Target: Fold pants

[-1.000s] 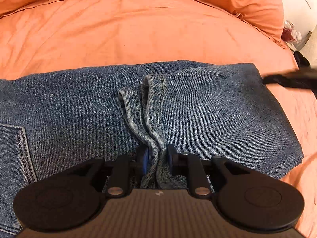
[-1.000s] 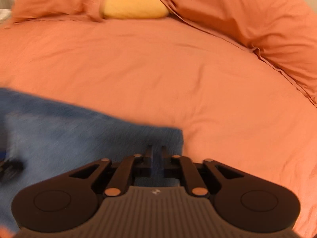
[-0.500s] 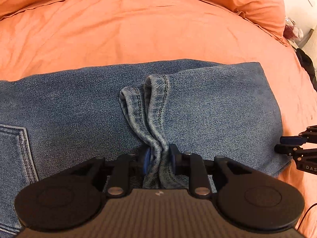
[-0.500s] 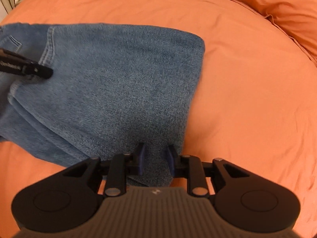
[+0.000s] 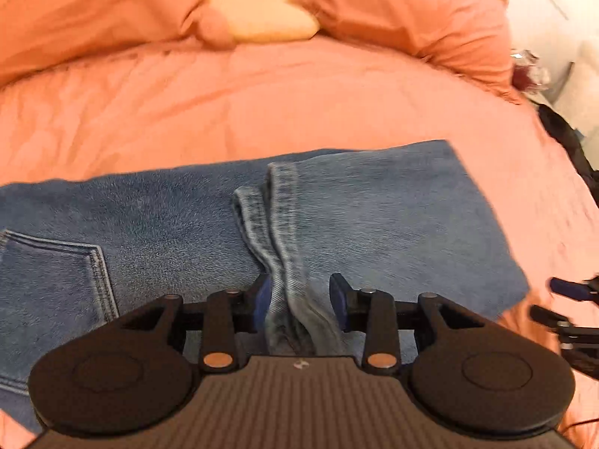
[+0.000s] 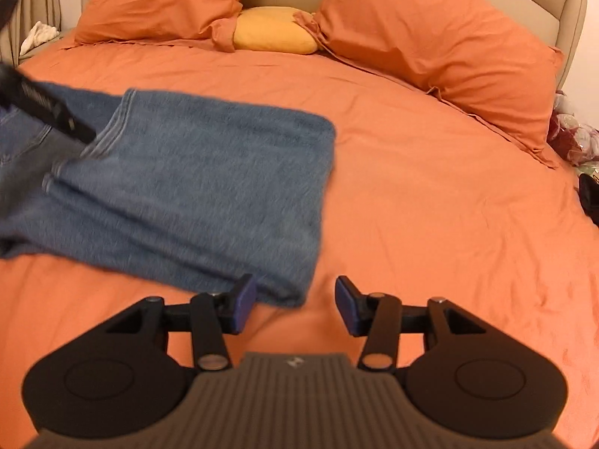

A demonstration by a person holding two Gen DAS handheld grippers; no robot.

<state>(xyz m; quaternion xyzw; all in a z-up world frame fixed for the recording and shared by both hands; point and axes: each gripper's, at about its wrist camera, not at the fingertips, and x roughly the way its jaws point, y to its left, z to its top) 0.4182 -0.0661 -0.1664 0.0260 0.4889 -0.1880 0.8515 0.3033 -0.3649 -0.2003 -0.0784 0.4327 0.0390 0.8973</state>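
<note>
Pants (image 5: 187,232): blue denim, lying flat on the orange bed (image 5: 262,112), already doubled over, leg hems (image 5: 277,205) stacked on top near the middle of the bundle, back pocket (image 5: 56,277) on the left end as the left wrist view shows it.

Handling, judged: heavy for cloth, soft but with body; thick seams and hems stiffer than the panels. Not slippery, not fragile. Likely to hold a crease without springing open, though layers may slide on each other if lifted by one ply only. Best holds, judged: the stitched hems, or a folded edge with all layers taken together, e.g. the corner (image 6: 295,292) nearest the right gripper.

Left gripper (image 5: 301,305): fingers apart and opening, hem cloth lying between them; left pad touches it or nearly so, right pad clear of it, no clamp.

Right gripper (image 6: 295,305): fingers apart and opening, poised at the pants' near corner; corner lies just beside the left pad, nothing clamped.

Containers: none in view. Beyond the pants, only pillows (image 6: 430,30) and a yellow cushion (image 6: 275,30) at the headboard.
</note>
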